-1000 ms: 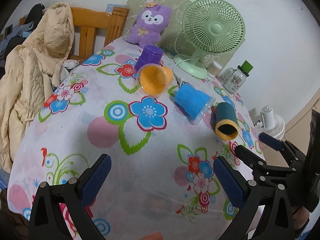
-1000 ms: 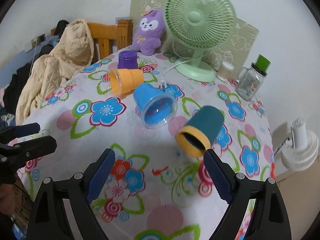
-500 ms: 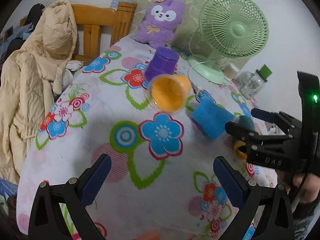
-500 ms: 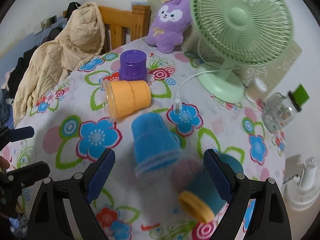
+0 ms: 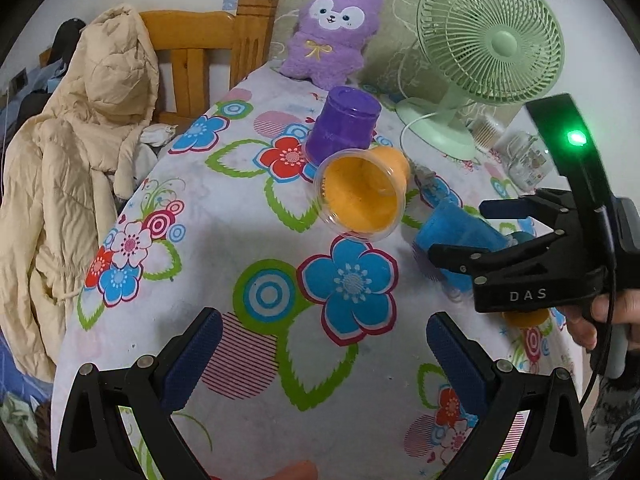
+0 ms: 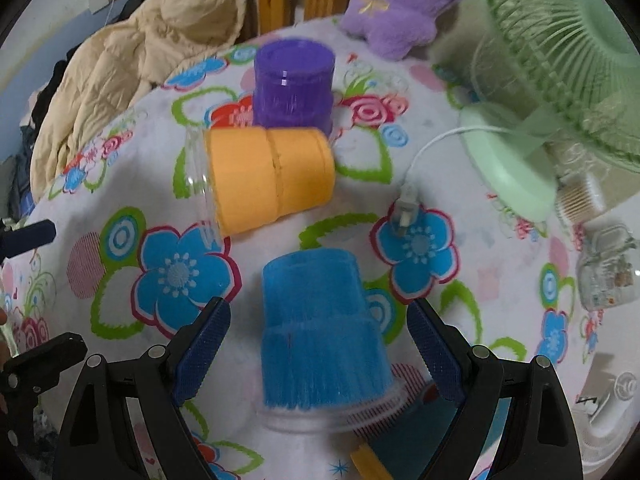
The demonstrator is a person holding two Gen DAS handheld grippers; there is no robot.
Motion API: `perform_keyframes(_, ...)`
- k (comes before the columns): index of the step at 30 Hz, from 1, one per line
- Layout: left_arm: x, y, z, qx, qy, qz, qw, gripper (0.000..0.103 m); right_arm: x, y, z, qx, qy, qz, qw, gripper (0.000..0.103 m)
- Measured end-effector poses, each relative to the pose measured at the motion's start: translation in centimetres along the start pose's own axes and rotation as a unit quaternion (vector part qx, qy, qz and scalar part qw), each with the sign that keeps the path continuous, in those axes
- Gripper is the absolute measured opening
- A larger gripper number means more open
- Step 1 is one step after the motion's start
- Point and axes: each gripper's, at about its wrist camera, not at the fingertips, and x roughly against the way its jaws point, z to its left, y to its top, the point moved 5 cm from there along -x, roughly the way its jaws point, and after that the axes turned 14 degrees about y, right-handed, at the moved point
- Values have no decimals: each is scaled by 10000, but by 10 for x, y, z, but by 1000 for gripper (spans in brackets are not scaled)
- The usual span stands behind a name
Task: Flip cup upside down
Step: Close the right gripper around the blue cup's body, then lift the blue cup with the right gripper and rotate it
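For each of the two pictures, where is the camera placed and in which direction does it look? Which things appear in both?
Left wrist: sits on the left tool, looks across the floral table at the orange cup; its own open fingers show, plus the right tool.
Right wrist: sits on the right tool, looks down at the blue cup between its open fingers.
Shared: orange, blue and purple cup, plush toy, fan.
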Motion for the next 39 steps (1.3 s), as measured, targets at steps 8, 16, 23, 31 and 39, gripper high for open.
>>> perform_keyframes(8, 2, -4, -6, -242, 88, -65, 9996, 103, -2, -3, -10, -219, 356, 183, 9990, 63)
perform_keyframes(16, 22, -16, -5, -228, 32, -166, 9996, 103, 28, -22, -1, -692, 837, -339, 9935, 63)
perform_keyframes(23, 50, -38, 1, -168, -90, -254, 9995, 103, 57, -64, 31, -1231, 1440, -925, 9775, 63)
perform_keyframes(31, 84, -71, 16, -4, -274, -277, 9992, 103, 71, -118, 64, -1770, 1755, -1360, 9588, 63)
perform_keyframes(39, 100, -99, 23, 91, -357, -201, 9991, 103, 63, -167, 87, -2563, 2120, -1652, 9285, 63)
